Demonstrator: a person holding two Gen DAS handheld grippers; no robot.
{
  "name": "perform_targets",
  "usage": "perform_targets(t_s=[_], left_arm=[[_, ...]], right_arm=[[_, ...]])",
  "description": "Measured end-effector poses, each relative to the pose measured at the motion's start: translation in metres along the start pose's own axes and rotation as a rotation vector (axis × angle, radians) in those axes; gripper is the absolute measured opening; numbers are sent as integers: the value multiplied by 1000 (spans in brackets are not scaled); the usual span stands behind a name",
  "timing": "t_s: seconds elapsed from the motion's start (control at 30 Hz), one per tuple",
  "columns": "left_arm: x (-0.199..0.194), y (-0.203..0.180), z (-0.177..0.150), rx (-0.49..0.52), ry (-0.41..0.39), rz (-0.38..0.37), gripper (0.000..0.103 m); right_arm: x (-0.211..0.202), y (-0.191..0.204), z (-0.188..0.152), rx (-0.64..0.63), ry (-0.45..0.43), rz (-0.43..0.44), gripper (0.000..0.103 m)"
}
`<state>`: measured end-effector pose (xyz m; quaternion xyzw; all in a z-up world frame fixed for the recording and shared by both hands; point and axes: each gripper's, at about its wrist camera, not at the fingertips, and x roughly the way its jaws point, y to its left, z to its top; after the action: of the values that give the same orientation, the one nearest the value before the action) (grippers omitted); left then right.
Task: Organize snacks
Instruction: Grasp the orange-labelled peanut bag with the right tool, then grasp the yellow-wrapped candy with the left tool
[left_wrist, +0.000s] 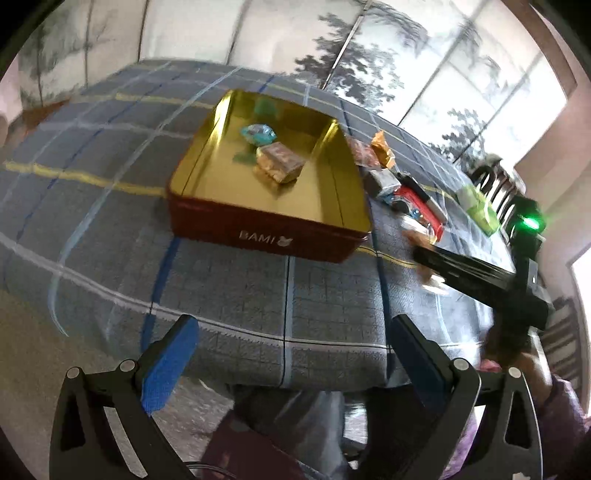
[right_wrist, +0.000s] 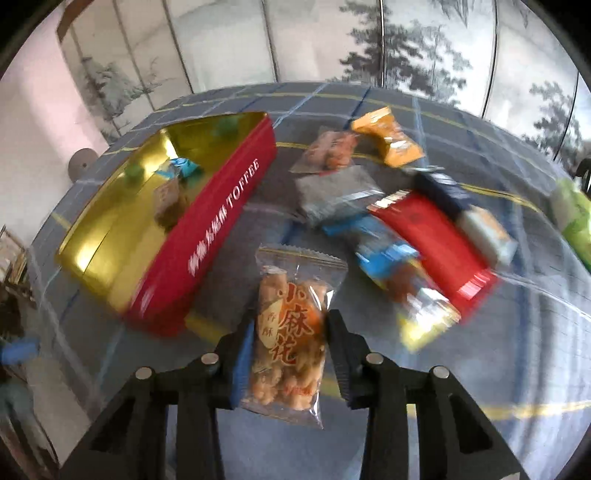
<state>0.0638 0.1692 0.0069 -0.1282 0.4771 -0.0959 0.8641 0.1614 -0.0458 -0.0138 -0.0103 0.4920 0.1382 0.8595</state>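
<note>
A red tin (left_wrist: 266, 232) with a gold inside stands open on the checked tablecloth and holds a blue-wrapped sweet (left_wrist: 258, 133) and a brown packet (left_wrist: 280, 162). My right gripper (right_wrist: 290, 321) is shut on a clear packet of fried dough twists (right_wrist: 295, 280), held just above the cloth beside the tin's long red wall (right_wrist: 207, 229). In the left wrist view the same right gripper (left_wrist: 424, 258) shows as a black arm to the right of the tin. My left gripper (left_wrist: 293, 325) stands open with nothing in it over the table's near edge.
Loose snacks lie right of the tin: an orange packet (right_wrist: 388, 140), a grey one (right_wrist: 332, 192), a red one (right_wrist: 432, 236), a blue one (right_wrist: 388, 254) and a green one (right_wrist: 572, 218). A painted folding screen stands behind the table. A person's sleeve (left_wrist: 561, 413) is at lower right.
</note>
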Motion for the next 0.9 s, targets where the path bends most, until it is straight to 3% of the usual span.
perform_targets(t_s=[0.13, 0.2, 0.37, 0.47, 0.63, 0.9], left_arm=[[6, -23, 3, 78, 26, -24, 102], [9, -35, 6, 108, 38, -44, 102], [17, -70, 17, 188, 91, -113, 102], [26, -88, 30, 169, 134, -208, 102], [57, -116, 59, 90, 219, -305, 102], [144, -152, 95, -62, 401, -368, 100]], right_arm=[[-45, -51, -30, 72, -39, -41, 38], [-63, -80, -35, 104, -66, -101, 38], [-76, -161, -41, 194, -95, -222, 38], [-71, -196, -45, 225, -93, -256, 38], [-60, -227, -53, 255, -105, -272, 38], [-53, -243, -58, 282, -136, -203, 38]])
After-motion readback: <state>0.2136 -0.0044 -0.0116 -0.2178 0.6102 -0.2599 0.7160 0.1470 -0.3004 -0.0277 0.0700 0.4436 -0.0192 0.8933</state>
